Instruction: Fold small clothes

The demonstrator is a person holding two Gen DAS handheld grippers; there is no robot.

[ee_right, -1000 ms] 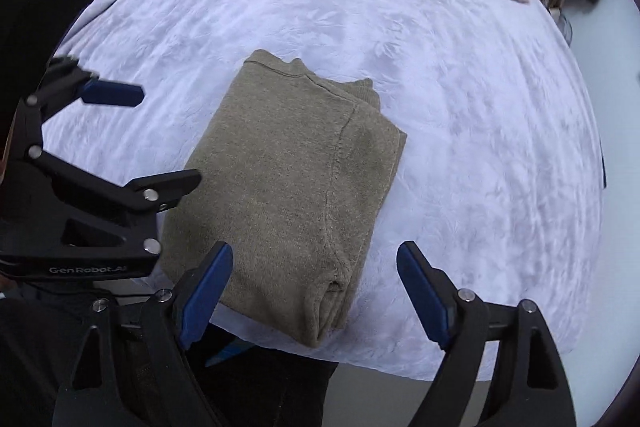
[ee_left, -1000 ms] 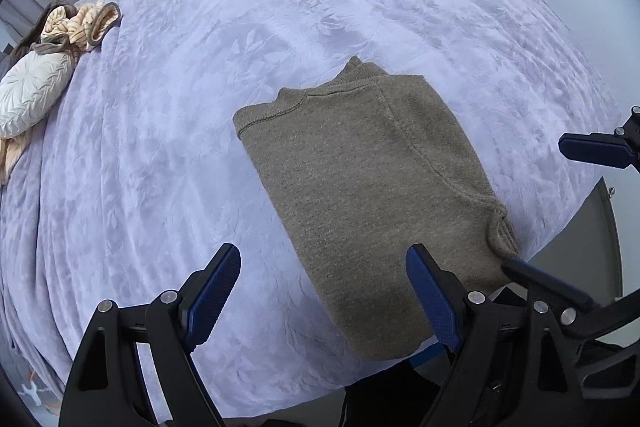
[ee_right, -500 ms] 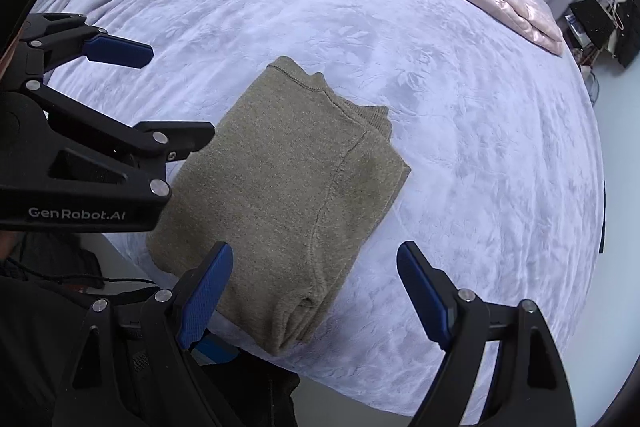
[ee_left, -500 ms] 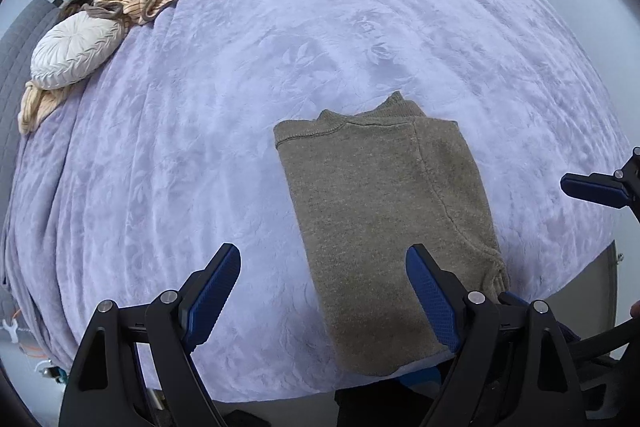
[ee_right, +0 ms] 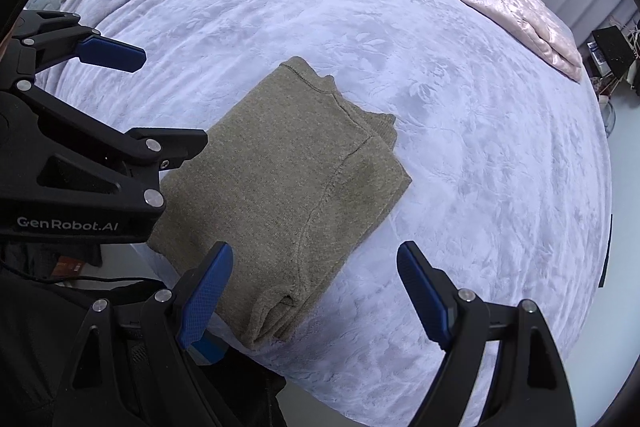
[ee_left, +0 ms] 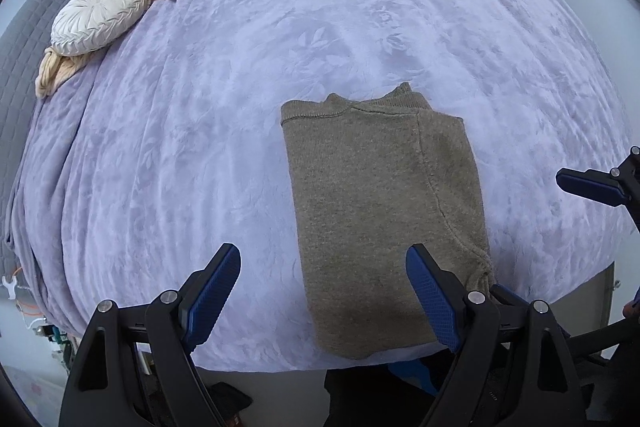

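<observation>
My left tongs point(ee_left: 322, 291) and right tongs point(ee_right: 314, 293) both hang wide apart and hold nothing, above the near edge of the bed point(ee_left: 240, 107). The brown sweater point(ee_left: 380, 211) lies flat on the purple blanket close to that edge, already folded into a long narrow rectangle, its collar pointing away from me and its near end just at the mattress edge. I judge one more fold is due: near end up onto the collar end. To do it well I would bring each tongs down on a near corner, pinch all the layers together and not only the top one, then lift both corners level and carry them forward in step so the sides stay lined up. The thick folded edge on the right point(ee_right: 280, 311) may slip, so I would bite deep there.
</observation>
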